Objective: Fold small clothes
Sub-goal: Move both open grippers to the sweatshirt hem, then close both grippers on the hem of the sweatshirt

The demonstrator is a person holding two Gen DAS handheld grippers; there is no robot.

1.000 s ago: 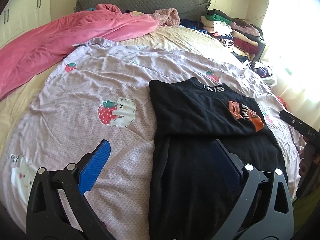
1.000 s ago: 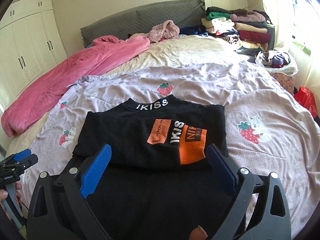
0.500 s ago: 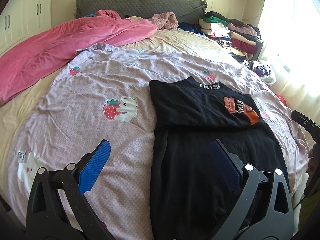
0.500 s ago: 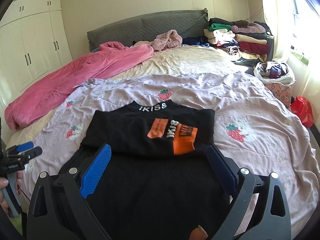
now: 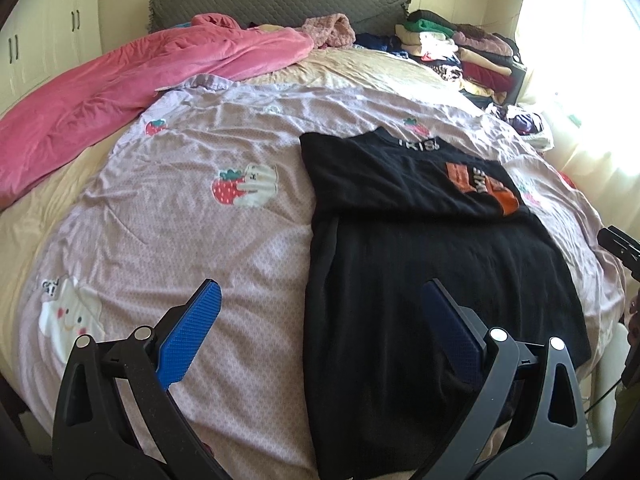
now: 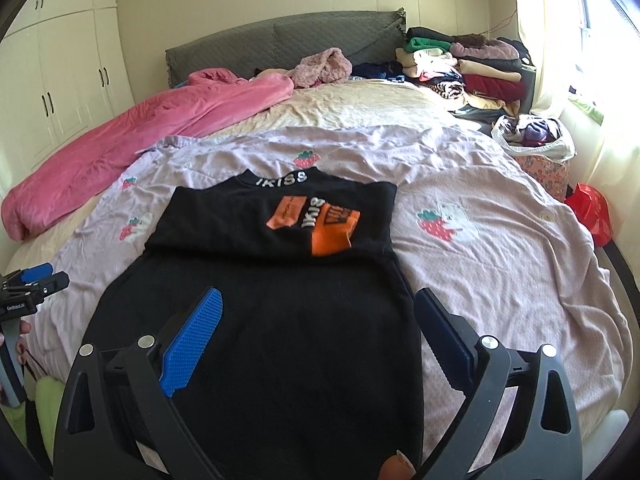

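In the left wrist view, the left gripper (image 5: 320,312) hangs above the near edge of the bed (image 5: 360,68), its jaws wide apart and holding nothing. One blue pad sits over the lilac strawberry-print sheet (image 5: 192,216), the other over the left border of the black T-shirt (image 5: 432,280). The shirt lies flat on the sheet, right of centre, collar pointing to the headboard. Its upper part is laid as a doubled layer over the long lower part, so the orange print faces up, which suggests one fold is done and the bottom length is still to be brought up. Straddling the shirt's left edge looks like a setup for pinching the hem corner on that side. The right gripper (image 5: 618,240) shows as a dark tip at the right margin, apart from the cloth.

In the right wrist view, the right gripper (image 6: 316,312) hovers over the shirt's (image 6: 280,320) lower half, jaws spread and empty, one pad over the black cloth and the other near its right edge. That mirrors the other side, probably so both lower corners can be lifted together. The left gripper (image 6: 32,280) sits at the left margin, off the shirt. A pink quilt (image 6: 160,120) and stacked clothes (image 6: 472,64) stay well apart at the far end, leaving the sheet free as folding space.
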